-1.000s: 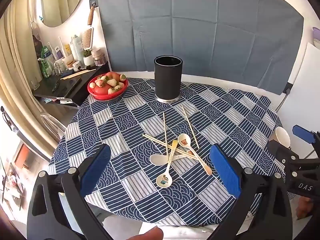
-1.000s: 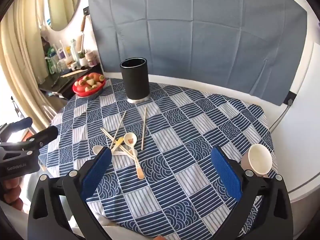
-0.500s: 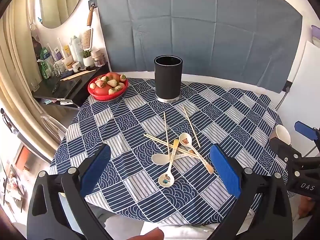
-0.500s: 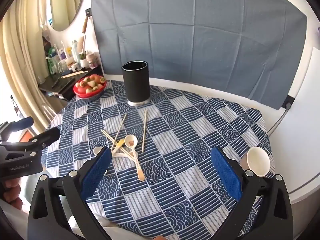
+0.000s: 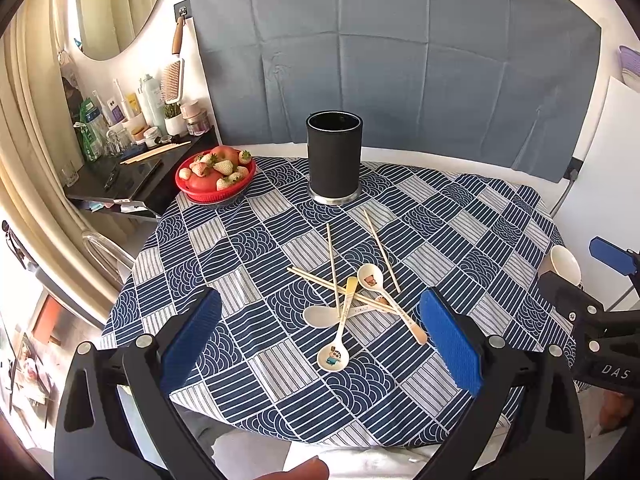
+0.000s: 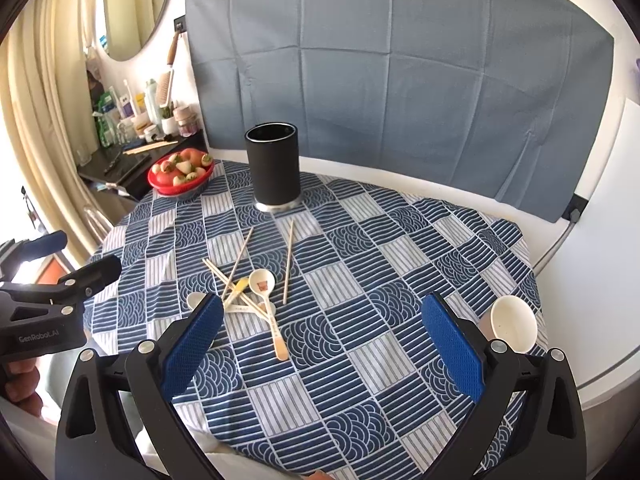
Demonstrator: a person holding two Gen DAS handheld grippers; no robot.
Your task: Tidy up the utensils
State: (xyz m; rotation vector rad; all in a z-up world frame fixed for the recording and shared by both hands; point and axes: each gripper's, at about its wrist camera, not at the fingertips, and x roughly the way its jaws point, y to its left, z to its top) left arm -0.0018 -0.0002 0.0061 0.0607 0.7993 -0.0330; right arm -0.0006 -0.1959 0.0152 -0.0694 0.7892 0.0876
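Left wrist, both grippers wide open, empty, spoons & chopsticks loose, holder upright.

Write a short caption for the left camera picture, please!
Open left gripper above a tangle of spoons and chopsticks, black holder waiting behind.

Red fruit bowl sits at the far left edge of the patterned tablecloth, white paper cup lies tipped at the right edge, grey backdrop cloth hangs behind.
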